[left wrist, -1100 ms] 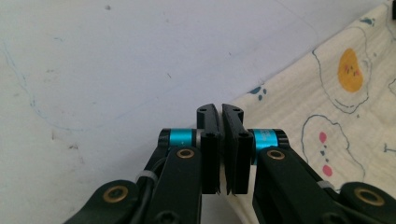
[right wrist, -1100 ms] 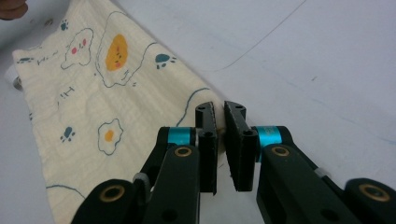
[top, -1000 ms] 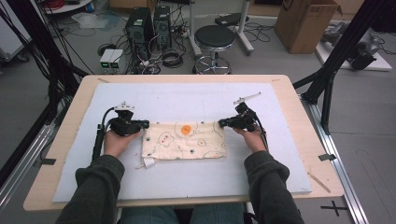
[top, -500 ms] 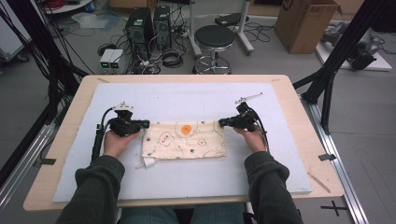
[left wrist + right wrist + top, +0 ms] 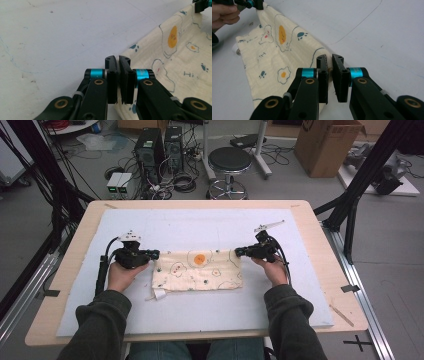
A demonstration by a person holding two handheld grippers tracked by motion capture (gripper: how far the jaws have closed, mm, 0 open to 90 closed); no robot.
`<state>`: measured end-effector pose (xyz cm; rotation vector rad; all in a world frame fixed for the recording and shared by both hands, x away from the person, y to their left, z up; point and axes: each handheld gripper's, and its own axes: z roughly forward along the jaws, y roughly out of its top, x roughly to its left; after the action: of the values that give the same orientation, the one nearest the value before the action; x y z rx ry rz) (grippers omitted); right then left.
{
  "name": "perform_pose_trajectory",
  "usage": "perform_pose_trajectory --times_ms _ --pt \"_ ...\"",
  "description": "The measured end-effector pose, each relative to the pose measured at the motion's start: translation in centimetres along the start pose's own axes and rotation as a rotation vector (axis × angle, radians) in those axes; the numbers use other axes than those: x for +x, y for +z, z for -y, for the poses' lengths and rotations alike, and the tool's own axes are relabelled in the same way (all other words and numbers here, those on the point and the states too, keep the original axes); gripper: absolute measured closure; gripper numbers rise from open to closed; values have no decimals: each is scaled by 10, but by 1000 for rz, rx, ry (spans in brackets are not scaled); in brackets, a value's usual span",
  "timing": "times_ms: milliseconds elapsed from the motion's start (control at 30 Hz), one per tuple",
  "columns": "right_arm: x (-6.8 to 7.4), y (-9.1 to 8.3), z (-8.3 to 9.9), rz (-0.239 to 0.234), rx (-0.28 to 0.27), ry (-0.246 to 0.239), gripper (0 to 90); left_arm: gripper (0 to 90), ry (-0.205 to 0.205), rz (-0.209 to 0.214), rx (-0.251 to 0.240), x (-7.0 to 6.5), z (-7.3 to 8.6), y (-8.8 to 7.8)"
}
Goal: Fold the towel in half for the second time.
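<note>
- Cream cotton cloth (image 5: 197,269), printed with fried eggs and small blue paw marks, lies spread flat on the pale foam mat (image 5: 200,310) near the middle of the wooden table (image 5: 320,230).
- The left gripper (image 5: 154,254) sits at the cloth's far left corner; in the left gripper view its jaws are pressed nearly together with the cloth's edge (image 5: 130,53) pinched between them.
- The right gripper (image 5: 238,251) sits at the far right corner; in the right gripper view its jaws are narrow and clamp that corner (image 5: 327,65).
- The cloth stretches straight between the two grippers along its far edge.
- A small white tag (image 5: 160,294) sticks out at the near left corner.
</note>
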<state>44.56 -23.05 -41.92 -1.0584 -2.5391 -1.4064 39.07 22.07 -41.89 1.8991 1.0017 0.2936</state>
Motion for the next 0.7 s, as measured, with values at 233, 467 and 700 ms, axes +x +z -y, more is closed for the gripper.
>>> perform_pose_trajectory --times_ms 233,467,700 --pt "6 -2 2 -11 3 -15 836 851 15 17 1 -3 5 -5" --pt "10 -8 6 -23 -6 -32 835 850 46 29 -1 -8 3 -10" --pt "17 -13 10 -31 -3 -59 833 848 52 43 -8 -12 10 -14"
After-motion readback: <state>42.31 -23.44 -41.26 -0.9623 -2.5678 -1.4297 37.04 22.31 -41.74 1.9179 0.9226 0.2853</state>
